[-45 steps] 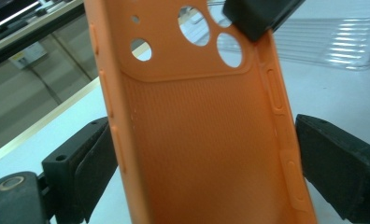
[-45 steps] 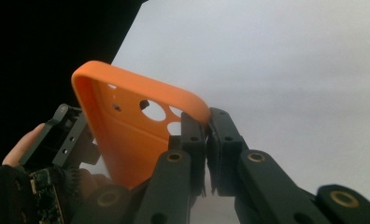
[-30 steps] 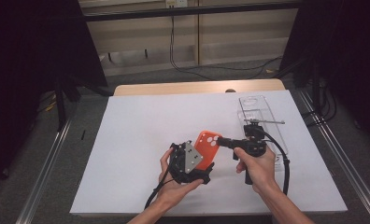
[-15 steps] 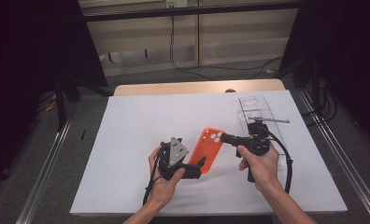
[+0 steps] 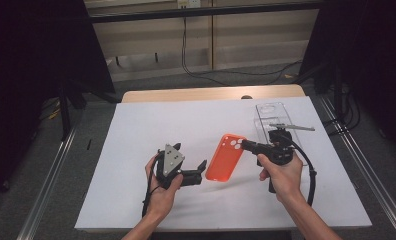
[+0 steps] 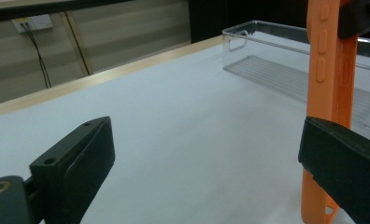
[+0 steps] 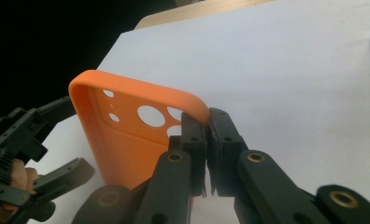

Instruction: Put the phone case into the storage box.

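Observation:
An orange phone case (image 5: 226,157) with camera holes stands tilted over the white table, its top edge pinched by my right gripper (image 5: 246,145), which is shut on it. In the right gripper view the jaws close on the orange case's (image 7: 127,140) rim at my right gripper (image 7: 206,122). My left gripper (image 5: 198,172), held in a hand, lies just left of the case with its jaws open and nothing between them. In the left gripper view my left gripper (image 6: 206,135) gapes wide, and the orange case (image 6: 325,70) rises edge-on behind its right jaw.
A clear plastic tray (image 5: 278,125) lies at the right rear of the white table sheet (image 5: 151,125), just behind my right hand; the tray (image 6: 286,60) also appears in the left gripper view. A cable loops from each gripper. A wooden edge borders the table's far side.
My left gripper has pulled back to the left, away from the orange case, and now stands apart from it. The right gripper keeps hold of the case and shifted slightly right.

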